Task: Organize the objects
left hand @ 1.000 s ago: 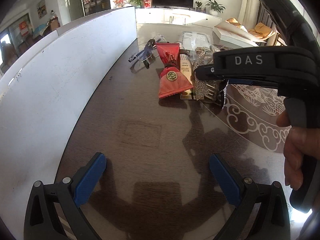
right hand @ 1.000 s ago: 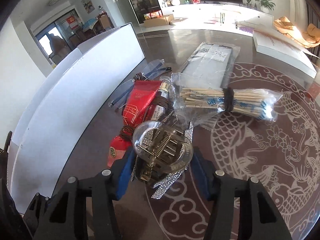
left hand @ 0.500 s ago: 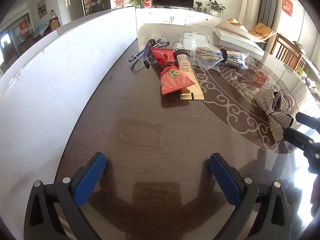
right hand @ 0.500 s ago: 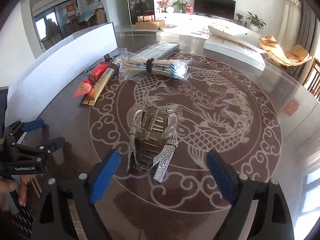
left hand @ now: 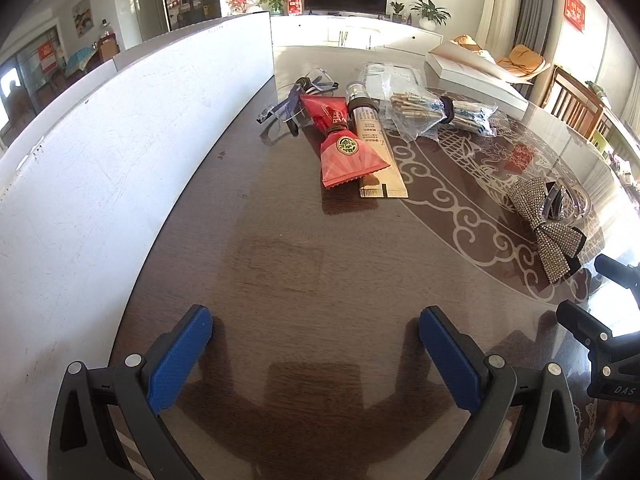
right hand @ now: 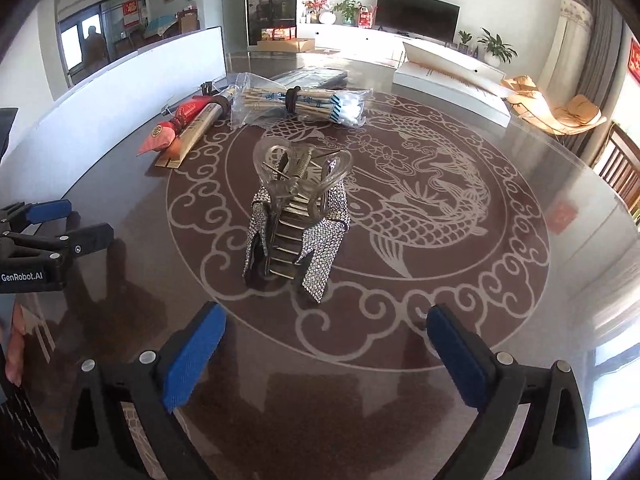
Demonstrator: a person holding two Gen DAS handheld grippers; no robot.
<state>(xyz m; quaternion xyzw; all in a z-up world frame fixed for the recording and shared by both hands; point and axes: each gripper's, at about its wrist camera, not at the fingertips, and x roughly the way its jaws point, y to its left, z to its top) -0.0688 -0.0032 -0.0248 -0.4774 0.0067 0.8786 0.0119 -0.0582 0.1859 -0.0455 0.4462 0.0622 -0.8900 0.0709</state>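
White board [left hand: 132, 152] runs along the left edge of the dark round table [left hand: 300, 264], and the left gripper [left hand: 316, 344] hangs low over bare tabletop beside it, its blue-padded jaws spread wide with nothing between them. Farther back lie clear glasses [left hand: 288, 104], then a red pouch [left hand: 340, 144] cinched at the middle, resting partly on a long tan tube [left hand: 376, 148] just to its right. Next comes a clear bag of cotton swabs [left hand: 440, 110] bound with a dark band, with a flat plastic packet [right hand: 312, 77] behind it. Nearer the middle of the table's dragon pattern sits the rhinestone hair clip [right hand: 298, 216], a clear claw with a sparkly bow, well apart from the other items. The right gripper [right hand: 326, 346] is just short of the clip, jaws wide apart and holding nothing, the clip lying ahead of the gap between its blue pads. A white box [right hand: 452, 76] rests at the far right rim.
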